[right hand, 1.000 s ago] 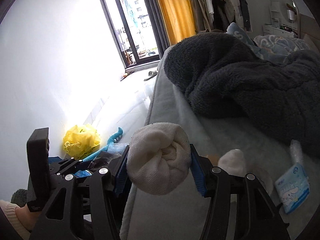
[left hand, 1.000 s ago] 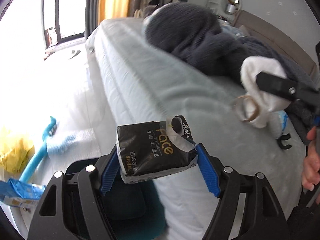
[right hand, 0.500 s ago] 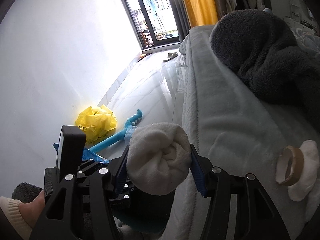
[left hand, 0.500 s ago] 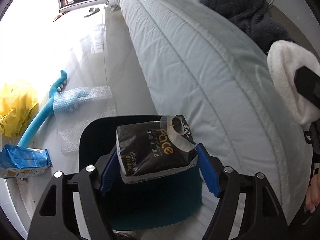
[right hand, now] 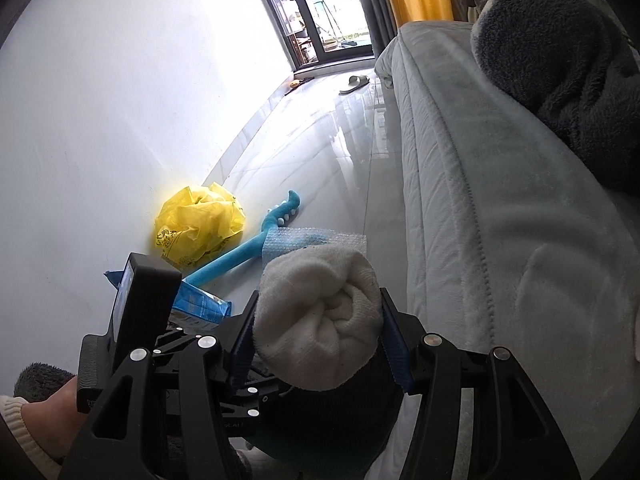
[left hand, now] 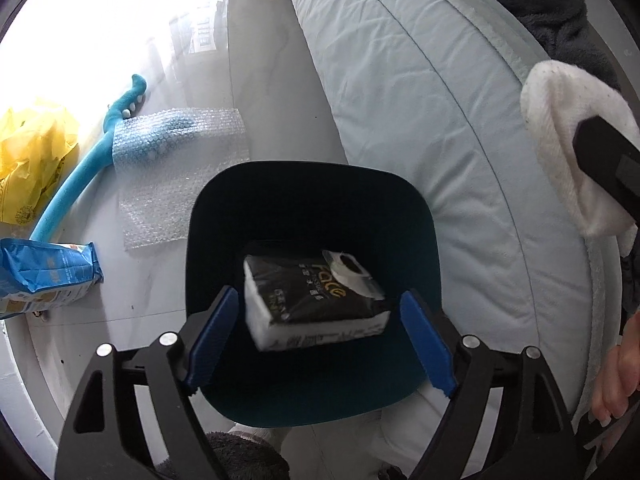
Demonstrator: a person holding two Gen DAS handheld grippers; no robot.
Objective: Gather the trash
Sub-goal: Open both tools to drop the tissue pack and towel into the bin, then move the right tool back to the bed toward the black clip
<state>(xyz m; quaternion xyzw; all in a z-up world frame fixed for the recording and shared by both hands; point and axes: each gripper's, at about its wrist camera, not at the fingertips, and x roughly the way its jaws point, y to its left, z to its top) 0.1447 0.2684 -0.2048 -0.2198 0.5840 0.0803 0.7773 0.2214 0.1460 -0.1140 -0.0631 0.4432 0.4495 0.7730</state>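
The tissue pack [left hand: 316, 304] hangs over the dark bin [left hand: 308, 216], between the left gripper [left hand: 316, 336] pads but clear of both as the jaws open. Its long side runs left to right, tilted down toward the right, printed face up. The right gripper [right hand: 318, 334] clamps a rolled white sock [right hand: 318, 316], its rolled end facing near, beside the bed [right hand: 500, 208].
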